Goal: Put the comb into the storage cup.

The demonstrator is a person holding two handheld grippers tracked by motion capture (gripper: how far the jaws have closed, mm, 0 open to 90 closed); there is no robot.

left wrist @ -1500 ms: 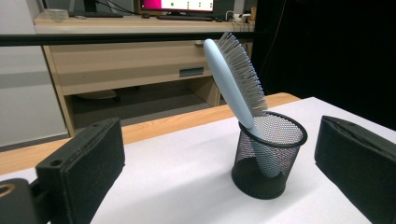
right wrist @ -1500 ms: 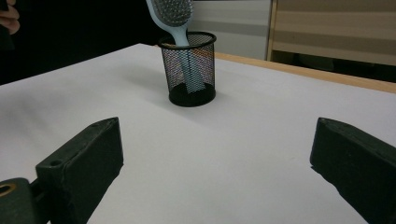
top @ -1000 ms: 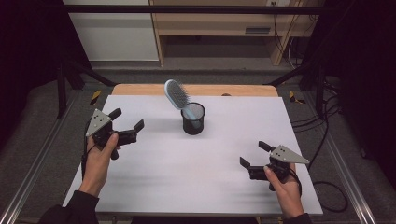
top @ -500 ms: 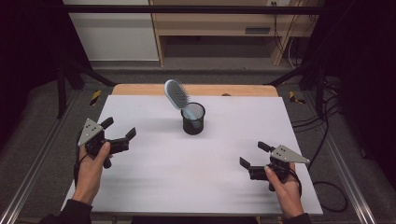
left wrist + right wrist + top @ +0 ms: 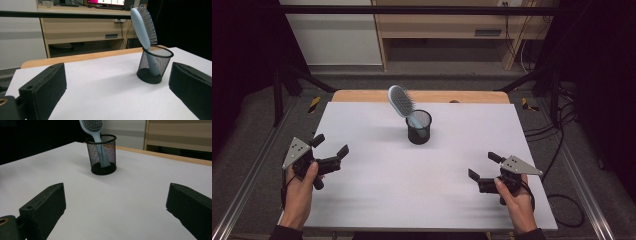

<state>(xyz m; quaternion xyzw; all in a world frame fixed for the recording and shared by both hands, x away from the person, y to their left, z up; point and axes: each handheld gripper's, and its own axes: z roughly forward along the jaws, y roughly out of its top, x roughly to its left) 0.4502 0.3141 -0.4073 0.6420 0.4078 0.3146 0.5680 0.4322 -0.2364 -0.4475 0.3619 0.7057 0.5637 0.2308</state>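
High view: you've got the white worktop laid out in front of you, with a black mesh cup standing upright toward the far middle, well apart from both of your hands.
Hairbrush from above: a pale blue hairbrush sits handle-down in the cup, its head tilted up and to the left over the rim.
Left claw from above: your left claw is near the left edge of the worktop, jaws spread, nothing between them.
Right claw from above: your right claw is near the right front, jaws spread too, also holding nothing.
Hands: your left hand and right hand each grip a handle from the bottom of the frame.
Left gripper view: here you get the side of the cup, right of centre beyond the wide-apart jaws, and you can see the brush bristles facing right and the handle through the mesh. A wooden shelf unit sits behind the worktop, which the overhead shot shows less clearly.
Right gripper view: cup sits ahead and left of centre, the brush head cut off by the top edge, bristles facing you. Jaws stand wide apart over bare worktop.
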